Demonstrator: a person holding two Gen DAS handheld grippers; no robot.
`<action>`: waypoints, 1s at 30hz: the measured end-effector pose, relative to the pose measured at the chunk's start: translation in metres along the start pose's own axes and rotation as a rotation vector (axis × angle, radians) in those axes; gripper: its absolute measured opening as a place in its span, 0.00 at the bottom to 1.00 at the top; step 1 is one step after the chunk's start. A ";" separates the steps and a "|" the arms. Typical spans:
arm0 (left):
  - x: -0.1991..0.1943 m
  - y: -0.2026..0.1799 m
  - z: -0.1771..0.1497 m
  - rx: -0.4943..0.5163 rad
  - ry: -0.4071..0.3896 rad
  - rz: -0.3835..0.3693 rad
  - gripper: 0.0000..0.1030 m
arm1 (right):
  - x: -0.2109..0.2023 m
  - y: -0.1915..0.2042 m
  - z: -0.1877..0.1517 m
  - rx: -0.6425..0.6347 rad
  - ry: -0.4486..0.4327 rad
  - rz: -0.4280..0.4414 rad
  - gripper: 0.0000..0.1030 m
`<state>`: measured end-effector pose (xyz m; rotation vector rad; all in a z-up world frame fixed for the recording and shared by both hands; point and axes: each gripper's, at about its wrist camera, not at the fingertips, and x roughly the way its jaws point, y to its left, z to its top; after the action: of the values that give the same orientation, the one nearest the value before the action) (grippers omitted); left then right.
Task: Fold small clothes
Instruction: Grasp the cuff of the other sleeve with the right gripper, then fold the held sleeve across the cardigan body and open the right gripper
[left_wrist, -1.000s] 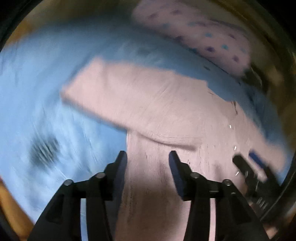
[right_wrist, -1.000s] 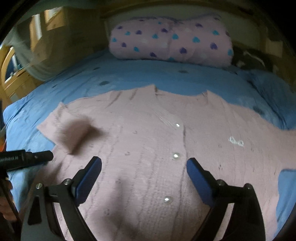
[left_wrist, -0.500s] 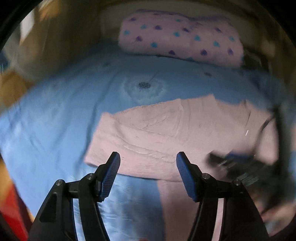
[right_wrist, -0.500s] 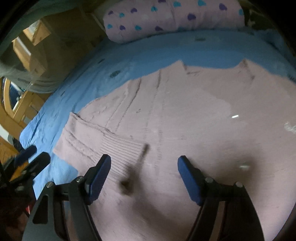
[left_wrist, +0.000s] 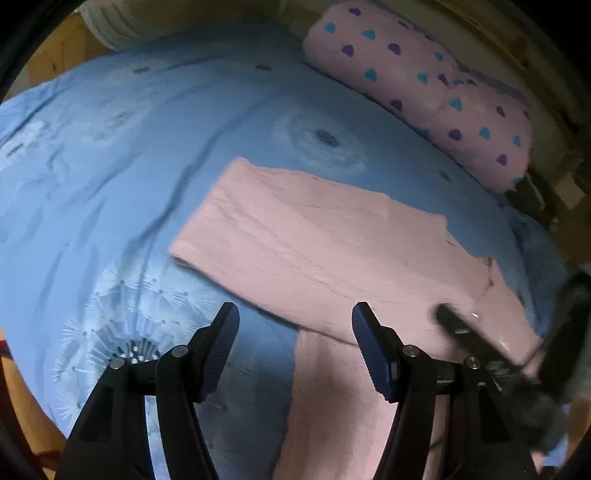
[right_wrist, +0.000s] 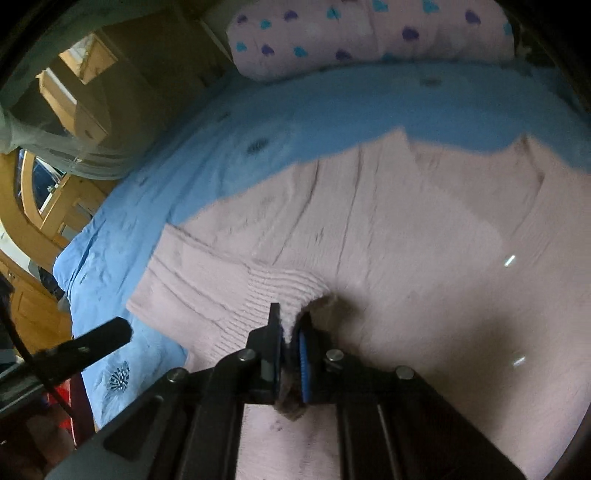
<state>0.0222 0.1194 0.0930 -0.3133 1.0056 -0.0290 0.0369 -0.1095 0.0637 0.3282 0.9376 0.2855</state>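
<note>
One pink cardigan spread flat on the blue bedspread, left sleeve folded in across the front. Half a second ago merely framed by parted fingers; now its ribbed cuff pinched between the closed jaws of the right gripper. Probably the start of a re-lay or further sleeve fold. Left gripper hovering with jaws wide apart and empty, swung from the sleeve toward the bedspread. Heart-print pillow beyond, well apart.
</note>
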 end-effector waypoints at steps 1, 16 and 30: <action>0.003 -0.001 0.000 0.006 0.001 0.009 0.43 | -0.007 -0.001 0.005 -0.018 -0.012 -0.014 0.07; 0.020 0.002 -0.004 -0.141 0.015 -0.044 0.43 | -0.056 -0.021 0.031 -0.134 -0.061 -0.103 0.07; 0.018 -0.003 0.008 -0.088 -0.102 -0.177 0.38 | -0.091 -0.079 0.033 -0.041 -0.140 -0.114 0.07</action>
<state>0.0384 0.1150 0.0831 -0.4791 0.8779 -0.1281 0.0208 -0.2208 0.1172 0.2529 0.8077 0.1750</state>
